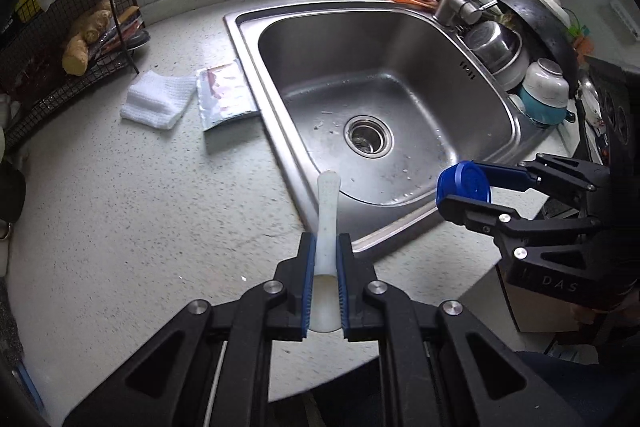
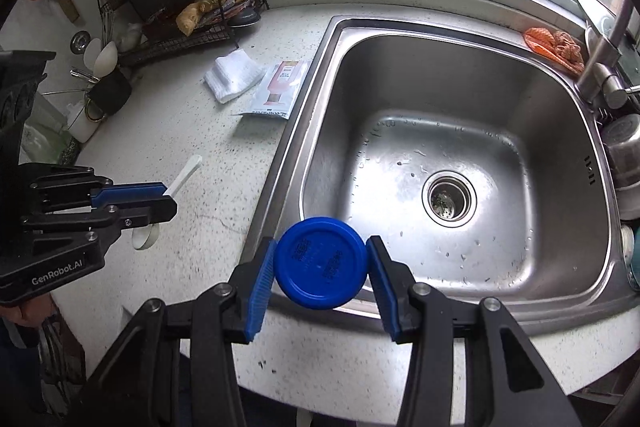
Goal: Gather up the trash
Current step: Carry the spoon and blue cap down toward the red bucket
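My left gripper [image 1: 325, 247] is shut on a white plastic spoon [image 1: 328, 203], whose handle points forward over the counter's front edge by the sink. It also shows in the right wrist view [image 2: 166, 197] with the spoon [image 2: 185, 174] sticking out. My right gripper [image 2: 320, 259] is shut on a round blue lid [image 2: 320, 263] above the sink's front rim. In the left wrist view this gripper [image 1: 452, 195] holds the lid [image 1: 464, 183] at the right. A sauce packet [image 2: 280, 89] and a folded white cloth [image 2: 234, 75] lie on the counter left of the sink.
A steel sink [image 2: 452, 99] fills the middle, its tap [image 2: 604, 67] at the back right. An orange rag [image 2: 556, 47] lies behind it. Bowls and a pan [image 1: 536, 67] are stacked at the right. A wire rack with ginger [image 2: 204, 7] stands at the back left.
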The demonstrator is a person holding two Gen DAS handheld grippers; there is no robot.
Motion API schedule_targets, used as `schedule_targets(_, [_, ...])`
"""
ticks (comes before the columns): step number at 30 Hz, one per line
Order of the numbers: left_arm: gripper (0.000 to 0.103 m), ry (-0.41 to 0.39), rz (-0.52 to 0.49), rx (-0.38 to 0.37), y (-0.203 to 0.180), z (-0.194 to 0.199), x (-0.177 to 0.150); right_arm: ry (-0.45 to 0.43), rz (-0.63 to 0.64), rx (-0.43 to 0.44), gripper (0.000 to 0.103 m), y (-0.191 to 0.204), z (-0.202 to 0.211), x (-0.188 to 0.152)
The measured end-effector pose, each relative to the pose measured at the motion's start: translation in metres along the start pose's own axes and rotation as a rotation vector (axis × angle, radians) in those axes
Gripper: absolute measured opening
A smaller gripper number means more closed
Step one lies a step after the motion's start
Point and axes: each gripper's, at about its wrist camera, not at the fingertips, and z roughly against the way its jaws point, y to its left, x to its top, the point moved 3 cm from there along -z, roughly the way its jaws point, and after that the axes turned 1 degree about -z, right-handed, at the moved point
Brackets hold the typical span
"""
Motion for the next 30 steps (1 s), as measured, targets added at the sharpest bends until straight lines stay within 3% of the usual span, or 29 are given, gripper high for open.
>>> schedule_targets(6, [0.009, -0.011, -0.025, 0.001, -0.075, 0.006, -0.033, -0.032, -0.01, -0.019, 0.043, -0.024, 0.047, -0.064])
schedule_targets(15, [0.009, 0.078, -0.076, -0.01, -0.162, -0.019, -0.102, -0.012, -0.074, -0.04, 0.043, -0.063, 0.082, -0.158])
schedule_targets(23, [0.009, 0.198, -0.114, -0.025, -0.203, -0.08, -0.147, 0.069, -0.157, -0.035, 0.043, -0.087, 0.056, -0.225])
schedule_targets(30, [0.009, 0.265, -0.109, -0.05, -0.217, -0.16, -0.175, 0.126, -0.217, -0.037, 0.043, -0.114, 0.002, -0.263])
